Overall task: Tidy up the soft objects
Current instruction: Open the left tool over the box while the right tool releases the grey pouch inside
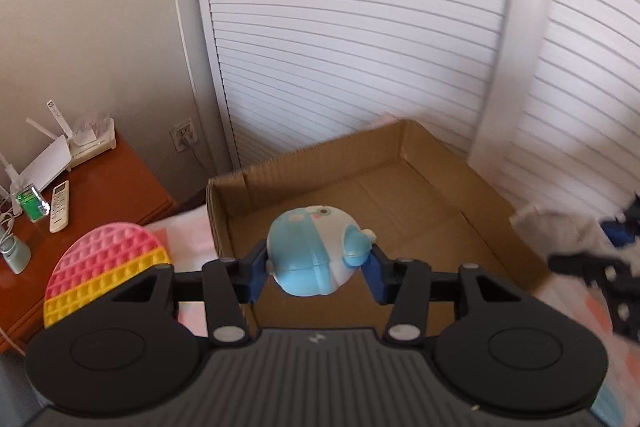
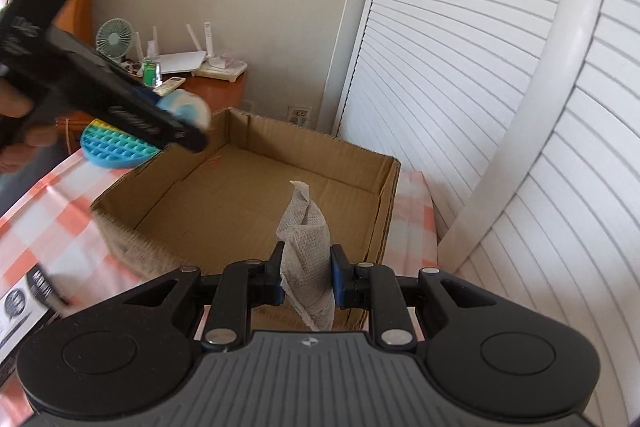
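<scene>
- The cardboard box (image 2: 256, 195) stands open on the checked cloth at the table's far end, near the slatted doors (image 1: 360, 27); its brown floor is bare
- The left tool (image 1: 316, 267) has the blue-and-white squishy toy (image 1: 316, 251) between its blue pads; the left pad touches it, the right pad sits at its flipper, and whether that one presses I cannot tell
- The toy hangs over the box's near wall
- The right tool (image 2: 306, 283) is pressed nearly together, pinching a crumpled grey wipe (image 2: 306, 259) that sticks up above the box's near edge
- A rainbow pop-it mat (image 1: 104, 267) lies on the table just left of the box, beside the wooden nightstand (image 1: 104, 195)
</scene>
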